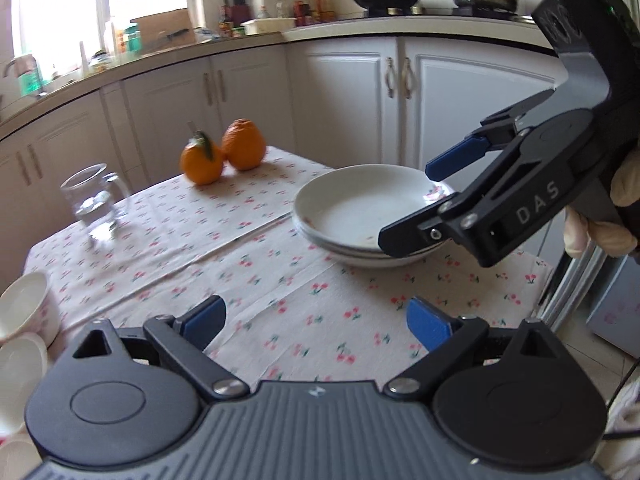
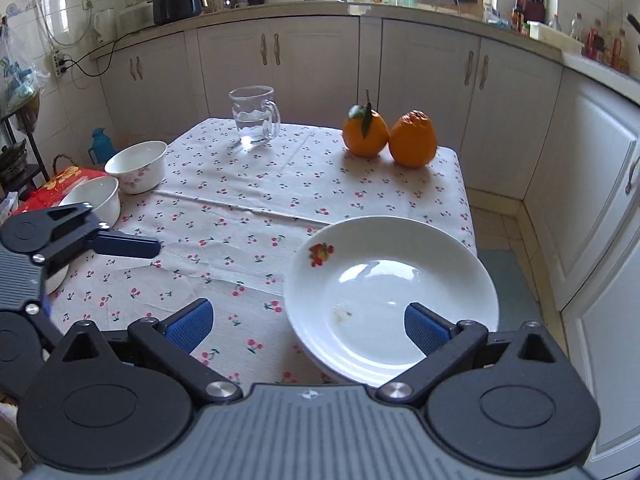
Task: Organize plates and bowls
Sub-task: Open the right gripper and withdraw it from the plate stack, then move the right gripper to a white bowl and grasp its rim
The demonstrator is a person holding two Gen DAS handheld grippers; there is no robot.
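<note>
Stack of shallow white plates resting near the right edge of a cloth-covered counter, top plate marked with a small fruit motif on its rim. Right gripper hovering just above the near side of the stack, jaws spread wide and empty, one blue pad over the plate's inner slope, the other out over the cherry-print cloth. Left gripper likewise gaping and holding nothing, poised over bare cloth short of the plates. Seen from the left wrist, the right gripper reaching in from the right, gloved hand behind it, blue finger above the stack's far rim, black finger crossing its near rim; contact impossible to tell. Two white bowls with pink floral print sitting at the counter's left edge, one behind the other, nearer one partly hidden by the left gripper's arm. Glass mug with a little water at the far side, two oranges touching each other at the far right corner, one with a leaf. White kitchen cabinets behind.
</note>
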